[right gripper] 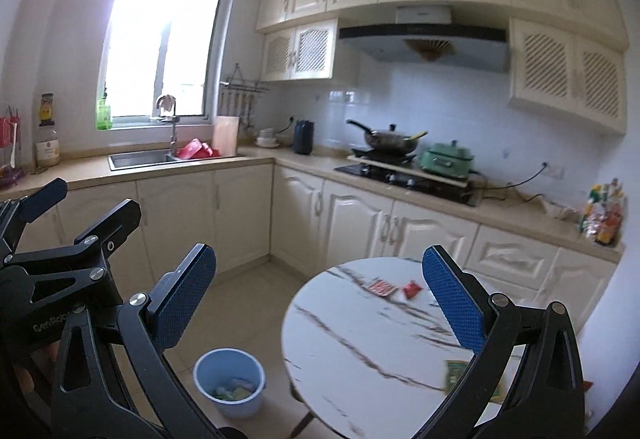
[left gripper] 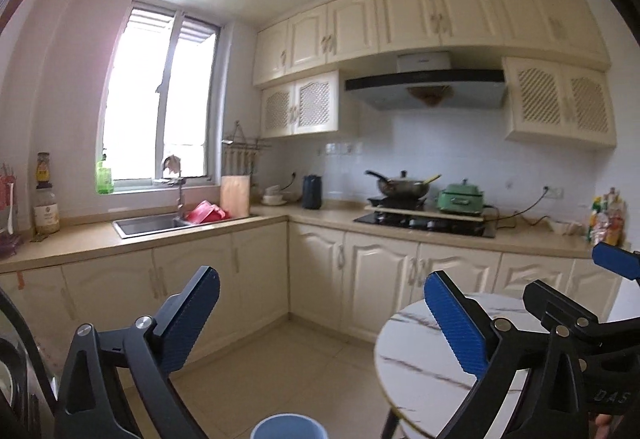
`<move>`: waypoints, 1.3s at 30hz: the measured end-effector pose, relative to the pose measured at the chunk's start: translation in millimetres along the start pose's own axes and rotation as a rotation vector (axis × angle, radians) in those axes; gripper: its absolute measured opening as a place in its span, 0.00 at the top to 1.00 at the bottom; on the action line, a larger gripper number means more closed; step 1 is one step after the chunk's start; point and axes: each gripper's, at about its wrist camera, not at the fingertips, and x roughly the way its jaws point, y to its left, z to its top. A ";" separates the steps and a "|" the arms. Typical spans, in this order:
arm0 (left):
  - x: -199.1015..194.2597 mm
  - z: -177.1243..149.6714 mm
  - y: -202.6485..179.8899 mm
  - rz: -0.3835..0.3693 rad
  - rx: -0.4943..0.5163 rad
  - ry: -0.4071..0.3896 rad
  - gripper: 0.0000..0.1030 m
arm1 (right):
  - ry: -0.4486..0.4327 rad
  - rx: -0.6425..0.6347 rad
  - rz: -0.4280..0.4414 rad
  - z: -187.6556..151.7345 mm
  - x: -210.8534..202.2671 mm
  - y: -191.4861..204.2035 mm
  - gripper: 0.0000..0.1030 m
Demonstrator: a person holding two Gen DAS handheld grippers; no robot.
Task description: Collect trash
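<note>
While the left wrist view looks level across the kitchen, the left gripper [left gripper: 320, 313] stands with its blue pads spread wide and nothing between them. Below it, at the bottom edge, shows the rim of a blue bin [left gripper: 288, 426] on the tiled floor. To the right sits a round marble-topped table [left gripper: 416, 351], its visible part bare, with the right gripper [left gripper: 568, 279] reaching in over its far side. From the right wrist view, the right gripper's own jaws likewise stand wide apart and empty. On the table lie a red-and-white wrapper [right gripper: 381, 287] and a small red wrapper [right gripper: 412, 287] near the far edge, close together, and a green packet [right gripper: 456, 375] near the right finger. The bin stands just left of the table, scraps at its bottom.
</note>
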 end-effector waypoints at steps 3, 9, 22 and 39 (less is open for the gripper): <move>-4.7 0.3 6.3 -0.049 0.013 0.000 0.01 | -0.012 0.000 -0.045 0.2 -13.3 -13.0 0.00; 25.4 -12.3 -8.5 -0.138 0.042 0.112 0.01 | 0.054 0.039 -0.135 -23.5 -11.8 -53.3 0.00; 122.8 -54.9 -52.7 -0.233 0.126 0.422 0.01 | 0.396 0.271 -0.279 -154.9 55.4 -177.0 0.00; 296.5 -59.5 -136.6 -0.233 0.206 0.580 0.01 | 0.675 0.314 -0.256 -247.6 143.0 -231.2 0.00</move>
